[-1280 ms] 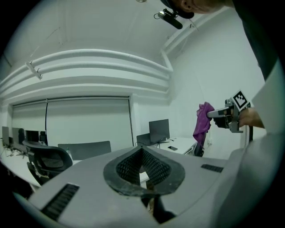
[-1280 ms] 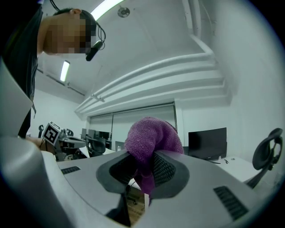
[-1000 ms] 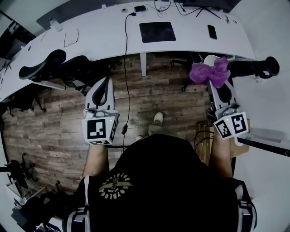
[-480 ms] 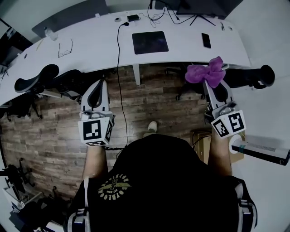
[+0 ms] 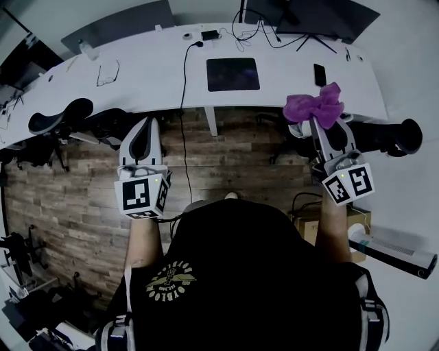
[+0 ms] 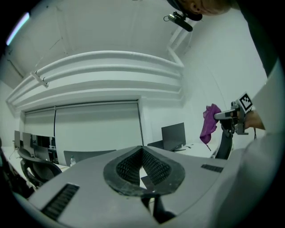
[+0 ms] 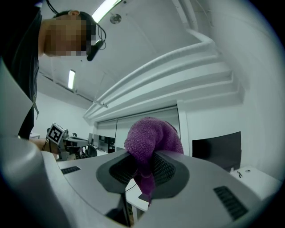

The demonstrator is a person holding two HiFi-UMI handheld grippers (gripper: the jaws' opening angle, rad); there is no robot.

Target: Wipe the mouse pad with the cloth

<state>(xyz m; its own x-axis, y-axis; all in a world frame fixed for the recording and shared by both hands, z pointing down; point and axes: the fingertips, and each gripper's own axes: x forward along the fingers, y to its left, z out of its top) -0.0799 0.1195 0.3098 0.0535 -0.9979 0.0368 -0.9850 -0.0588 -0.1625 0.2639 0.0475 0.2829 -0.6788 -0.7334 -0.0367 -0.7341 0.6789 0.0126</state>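
Observation:
The dark mouse pad (image 5: 233, 74) lies flat in the middle of the curved white desk (image 5: 158, 75). My right gripper (image 5: 321, 122) is shut on a bunched purple cloth (image 5: 315, 106), held in the air just short of the desk's front edge, to the right of the pad. In the right gripper view the cloth (image 7: 151, 138) bulges up between the pads of that gripper (image 7: 147, 162) and hangs below them. My left gripper (image 5: 150, 123) is raised over the wood floor, left of the pad and short of the desk. Its pads meet at the tip with nothing held (image 6: 142, 151).
On the desk lie a phone (image 5: 319, 74), glasses (image 5: 108, 73), cables (image 5: 240, 31) and a monitor (image 5: 309, 14) at the back. Office chairs (image 5: 68, 113) stand under the desk's left side, and another chair (image 5: 384, 134) at the right. A cardboard box (image 5: 309, 219) sits by my right leg.
The head view has shifted a little, so the desk sits slightly differently in the picture. Both grippers stay raised short of the desk, and the cloth stays in the right one.

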